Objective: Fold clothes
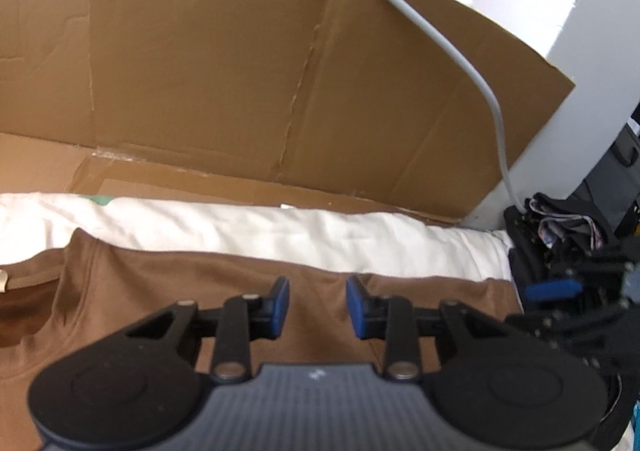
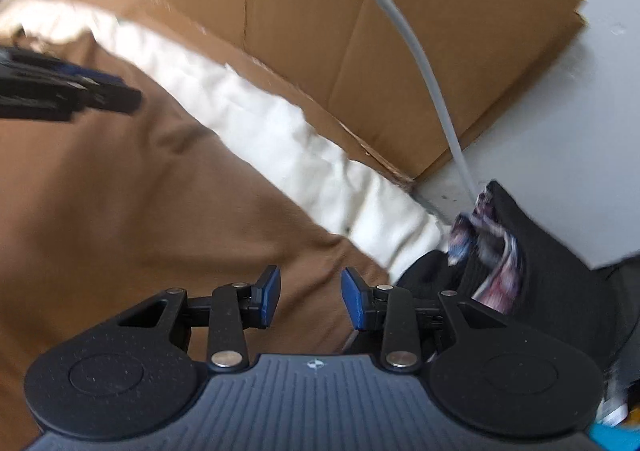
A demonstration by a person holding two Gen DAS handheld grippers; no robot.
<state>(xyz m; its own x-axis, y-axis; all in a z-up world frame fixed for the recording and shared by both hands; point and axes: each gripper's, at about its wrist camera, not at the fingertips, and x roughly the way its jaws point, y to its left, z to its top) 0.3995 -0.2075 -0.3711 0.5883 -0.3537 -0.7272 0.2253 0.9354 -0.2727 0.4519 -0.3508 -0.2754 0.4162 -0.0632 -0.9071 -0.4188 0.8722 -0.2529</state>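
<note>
A brown shirt [image 1: 180,291] lies spread on a white sheet [image 1: 280,231], its neck opening at the far left of the left wrist view. My left gripper [image 1: 318,305] hovers low over the shirt's upper edge; its blue pads stand apart and only cloth shows behind the gap. In the right wrist view the same brown shirt [image 2: 120,191] fills the left half. My right gripper [image 2: 310,301] is over its right edge, jaws apart, nothing pinched. The left gripper's fingers [image 2: 100,91] show at the left there. The right gripper [image 1: 560,287] is blurred at the right of the left wrist view.
A flattened cardboard sheet [image 1: 240,71] stands up behind the white sheet against a white wall [image 2: 580,131]. A grey cable [image 2: 420,63] hangs down across the cardboard. A pile of black clothes with a patterned cloth [image 2: 520,251] lies just right of the shirt.
</note>
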